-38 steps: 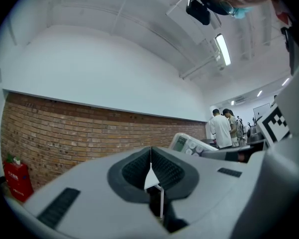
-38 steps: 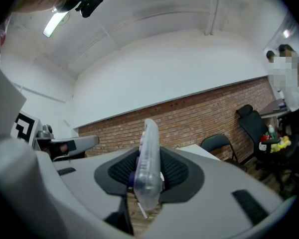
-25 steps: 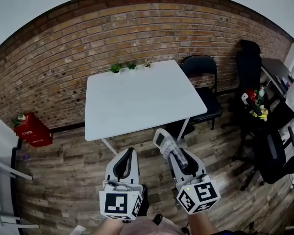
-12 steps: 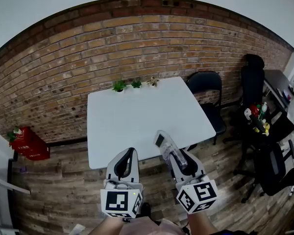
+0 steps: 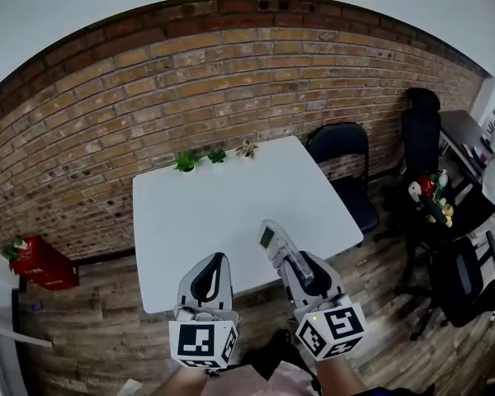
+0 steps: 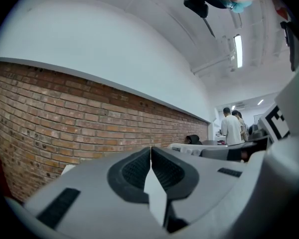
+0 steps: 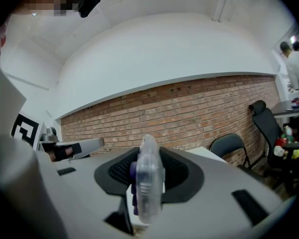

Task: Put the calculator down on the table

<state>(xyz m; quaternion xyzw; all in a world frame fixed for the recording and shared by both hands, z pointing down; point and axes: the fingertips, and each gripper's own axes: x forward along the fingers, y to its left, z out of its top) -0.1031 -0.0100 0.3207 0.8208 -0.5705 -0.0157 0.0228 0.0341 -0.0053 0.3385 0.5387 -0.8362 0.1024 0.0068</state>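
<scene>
A clear plastic calculator (image 5: 277, 242) with purple keys sticks out forward from my right gripper (image 5: 304, 272), which is shut on its lower end. In the right gripper view the calculator (image 7: 148, 179) stands edge-on between the dark pads. My left gripper (image 5: 218, 261) is beside it on the left, shut with nothing between its jaws; its fingertips (image 6: 150, 149) meet. The white square table (image 5: 223, 192) lies straight ahead, its top bare. In the head view both grippers' tips overlap its near edge.
Three small potted plants (image 5: 200, 159) line the table's far edge against the brick wall. A black folding chair (image 5: 340, 151) stands at the table's right. Office chairs (image 5: 458, 275) and a cluttered desk (image 5: 429, 190) fill the right side. A red object (image 5: 37, 262) sits on the floor at left. People (image 6: 232, 128) stand far off.
Both grippers have moved forward toward the table, from over the floor to over its near edge. The calculator stays in the right gripper.
</scene>
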